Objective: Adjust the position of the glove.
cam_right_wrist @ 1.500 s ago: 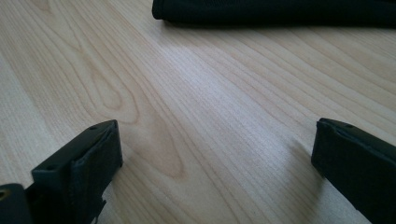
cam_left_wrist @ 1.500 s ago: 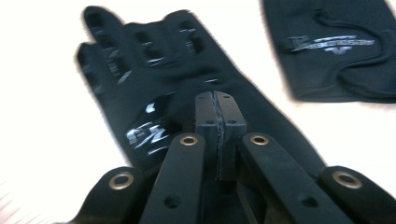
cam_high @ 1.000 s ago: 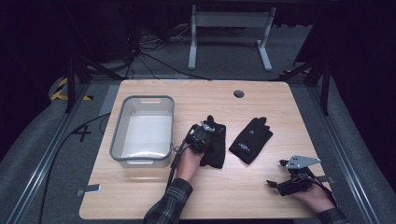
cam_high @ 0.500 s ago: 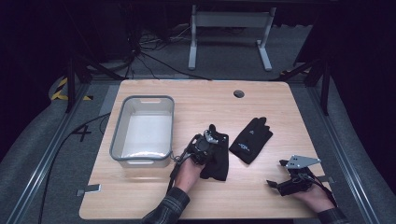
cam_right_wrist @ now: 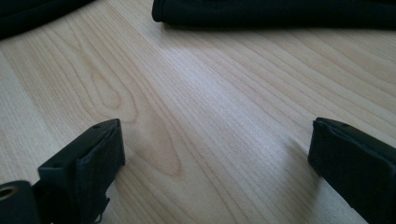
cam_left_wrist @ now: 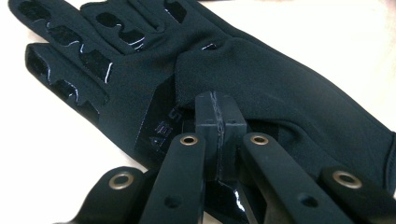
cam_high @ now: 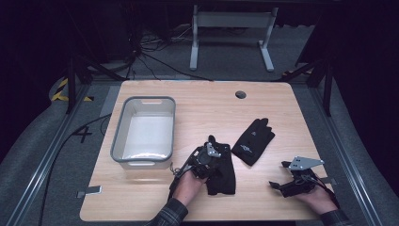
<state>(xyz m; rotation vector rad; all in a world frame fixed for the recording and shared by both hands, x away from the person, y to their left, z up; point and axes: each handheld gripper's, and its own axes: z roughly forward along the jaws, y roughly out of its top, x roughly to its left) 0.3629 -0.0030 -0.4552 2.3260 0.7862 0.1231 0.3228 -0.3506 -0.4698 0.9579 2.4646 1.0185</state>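
Observation:
A black glove (cam_high: 222,175) lies at the middle front of the wooden table (cam_high: 197,108). My left gripper (cam_high: 209,153) is shut on it. In the left gripper view the two jaws stand pressed together (cam_left_wrist: 217,112) with a fold of the glove's fabric (cam_left_wrist: 261,84) pinched between them, palm side with glossy grip patches facing up. A second black glove (cam_high: 254,140) lies flat to the right of it. My right gripper (cam_high: 278,174) rests at the front right, open, jaws wide apart over bare wood (cam_right_wrist: 215,149), with a glove's edge (cam_right_wrist: 280,11) ahead of it.
A grey plastic bin (cam_high: 117,136) with a white floor stands on the left part of the table. A round cable hole (cam_high: 241,94) sits near the far edge. A metal stand (cam_high: 230,28) is on the floor beyond the table.
My left gripper has pulled its glove toward the table's front edge and slightly right. The second glove and the right gripper have stayed put.

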